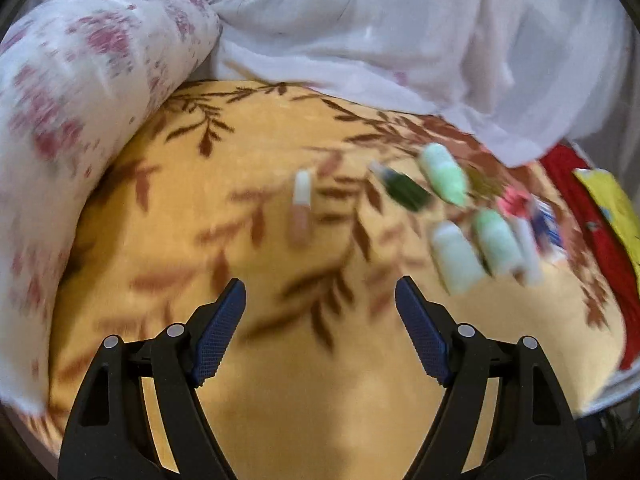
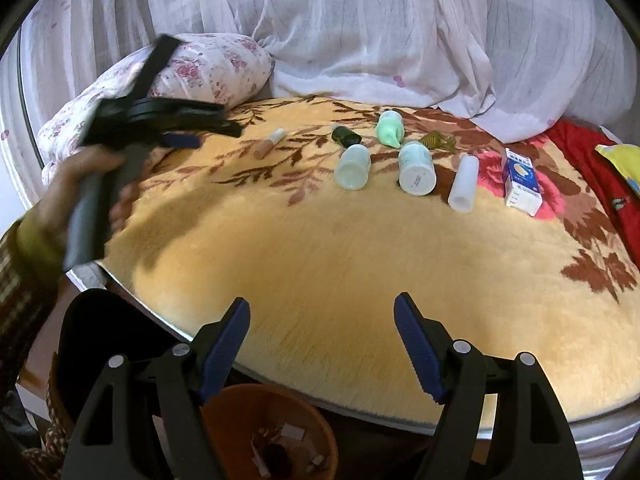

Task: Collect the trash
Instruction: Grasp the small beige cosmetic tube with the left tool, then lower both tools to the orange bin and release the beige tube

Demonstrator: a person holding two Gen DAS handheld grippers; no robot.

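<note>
Several pieces of trash lie on a yellow leaf-patterned blanket [image 2: 320, 248]: a small beige tube [image 2: 269, 143], a dark green bottle [image 2: 346, 135], a pale green bottle [image 2: 390, 127], two whitish bottles [image 2: 353, 167] [image 2: 417, 168], a white cylinder [image 2: 464, 183] and a blue-white carton [image 2: 521, 181]. The left wrist view is blurred; it shows the beige tube [image 1: 301, 208] ahead and the bottles [image 1: 444, 174] to the right. My left gripper [image 1: 320, 336] is open and empty above the blanket; it also shows in the right wrist view [image 2: 216, 132]. My right gripper [image 2: 322, 346] is open and empty at the bed's near edge.
A brown bin [image 2: 272, 432] with some scraps stands below the bed edge. A floral pillow [image 2: 208, 68] lies at the back left, white netting [image 2: 380, 40] behind. Red cloth [image 2: 592, 160] and a yellow item [image 2: 624, 160] lie at the right.
</note>
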